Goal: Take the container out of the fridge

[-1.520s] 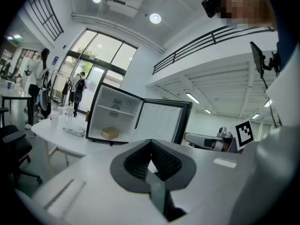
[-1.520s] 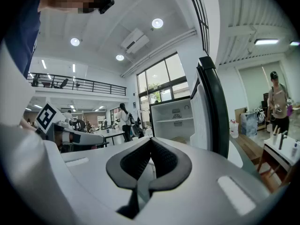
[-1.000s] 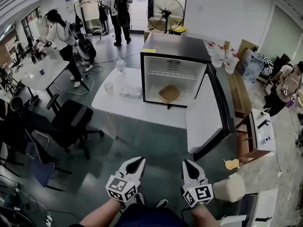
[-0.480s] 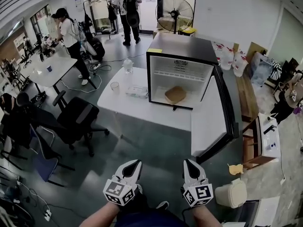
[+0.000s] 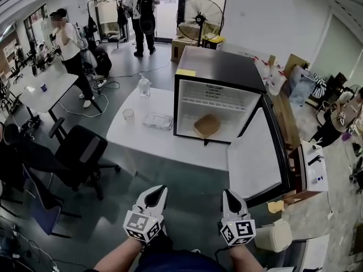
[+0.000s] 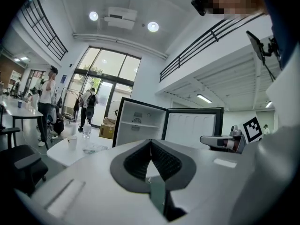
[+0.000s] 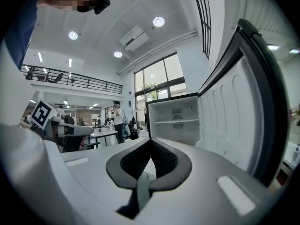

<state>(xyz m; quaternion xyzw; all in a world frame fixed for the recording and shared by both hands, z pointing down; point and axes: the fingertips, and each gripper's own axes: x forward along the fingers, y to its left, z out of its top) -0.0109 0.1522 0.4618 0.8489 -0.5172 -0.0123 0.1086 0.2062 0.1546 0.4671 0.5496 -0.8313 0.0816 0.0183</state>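
The small black fridge [image 5: 218, 69] stands on a white table with its door [image 5: 255, 157] swung wide open to the right. A flat brown container [image 5: 206, 125] lies on the fridge floor. Both grippers are low in the head view, well short of the table. My left gripper [image 5: 157, 190] is shut and empty; so is my right gripper [image 5: 229, 194]. The left gripper view shows the shut left gripper [image 6: 151, 140] pointing at the open fridge [image 6: 140, 125]. In the right gripper view the right gripper [image 7: 151, 138] points at the fridge [image 7: 173, 121], with the door [image 7: 239, 111] close on its right.
The white table [image 5: 142, 137] also bears a cup [image 5: 129, 114], a bottle [image 5: 144, 85] and a clear tray [image 5: 157, 121]. A black office chair [image 5: 79, 152] stands left of it. A white bin [image 5: 272, 237] and low cabinet [image 5: 312, 169] sit right. People stand at the back.
Both grippers have moved forward toward the fridge, which now looks a little nearer. Their jaws have stayed shut and empty.
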